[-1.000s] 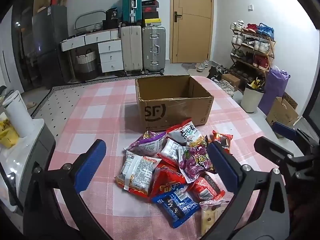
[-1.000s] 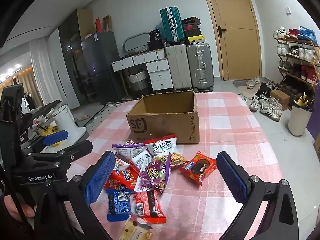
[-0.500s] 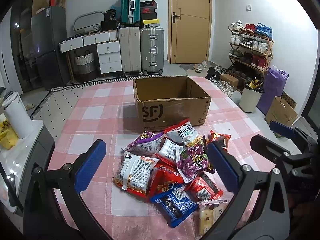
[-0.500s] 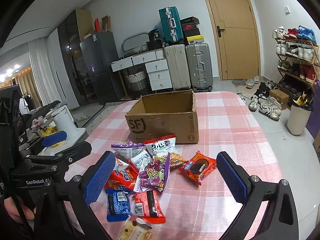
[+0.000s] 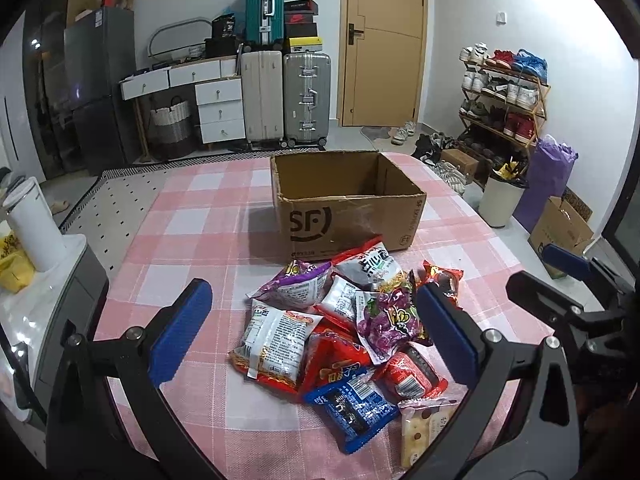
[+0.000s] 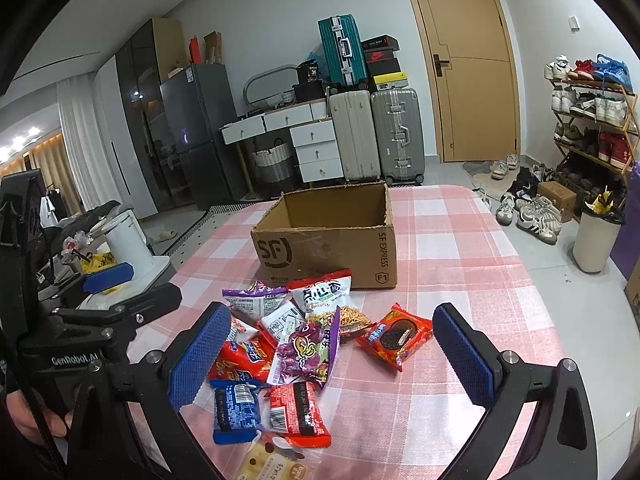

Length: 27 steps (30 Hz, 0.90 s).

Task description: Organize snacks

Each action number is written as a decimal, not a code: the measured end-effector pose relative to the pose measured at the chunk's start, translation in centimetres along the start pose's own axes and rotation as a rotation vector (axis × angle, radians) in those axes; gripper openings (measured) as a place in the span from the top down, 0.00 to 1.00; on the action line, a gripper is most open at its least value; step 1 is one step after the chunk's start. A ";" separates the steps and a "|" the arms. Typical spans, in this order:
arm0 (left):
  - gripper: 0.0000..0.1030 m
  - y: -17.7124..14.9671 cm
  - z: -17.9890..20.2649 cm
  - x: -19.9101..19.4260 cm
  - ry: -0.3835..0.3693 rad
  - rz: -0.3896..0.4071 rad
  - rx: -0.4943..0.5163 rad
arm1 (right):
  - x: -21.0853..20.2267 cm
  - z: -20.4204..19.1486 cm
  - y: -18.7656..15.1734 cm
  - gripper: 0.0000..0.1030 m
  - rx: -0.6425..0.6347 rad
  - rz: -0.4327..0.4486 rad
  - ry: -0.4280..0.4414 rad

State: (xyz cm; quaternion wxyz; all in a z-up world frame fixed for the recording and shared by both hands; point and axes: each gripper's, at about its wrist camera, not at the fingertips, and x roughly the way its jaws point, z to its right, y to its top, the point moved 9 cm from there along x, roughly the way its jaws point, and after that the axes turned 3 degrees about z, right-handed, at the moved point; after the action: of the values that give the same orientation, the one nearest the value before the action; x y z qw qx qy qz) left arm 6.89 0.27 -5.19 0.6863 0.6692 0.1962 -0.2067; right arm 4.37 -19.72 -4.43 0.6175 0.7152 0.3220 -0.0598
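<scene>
Snack pile (image 5: pixel 344 332) on table btwn & below both grippers' wide-apart jaws, untouched, box (image 5: pixel 346 204) behind

Ahead of the left gripper (image 5: pixel 312 332) the snack pile (image 5: pixel 344 332) lies heaped against the box (image 5: pixel 348 216). Bare tablecloth (image 5: pixel 192 240) opens to its left. The box appears empty inside.

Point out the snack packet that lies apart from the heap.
The red packet picturing a dark sandwich cookie. It lies alone on the pink checked tablecloth, right of the pile, while the other packets overlap one another.
</scene>
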 end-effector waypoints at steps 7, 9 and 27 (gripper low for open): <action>0.01 -0.1 -0.4 0.1 0.009 0.000 -0.008 | -0.1 -0.1 -0.1 0.00 -0.010 0.002 -0.012; 0.01 -0.2 -0.4 0.2 0.009 0.000 -0.005 | -0.1 -0.3 -0.2 0.00 -0.017 -0.002 -0.007; 0.01 -0.6 0.0 0.0 0.011 -0.009 0.004 | 0.2 -0.4 -0.1 0.00 -0.010 -0.009 -0.004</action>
State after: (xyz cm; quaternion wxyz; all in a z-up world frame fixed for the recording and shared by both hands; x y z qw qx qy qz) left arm 6.53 0.29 -5.66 0.6830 0.6707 0.2024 -0.2065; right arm 4.34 -19.23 -4.56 0.6214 0.7105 0.3243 -0.0626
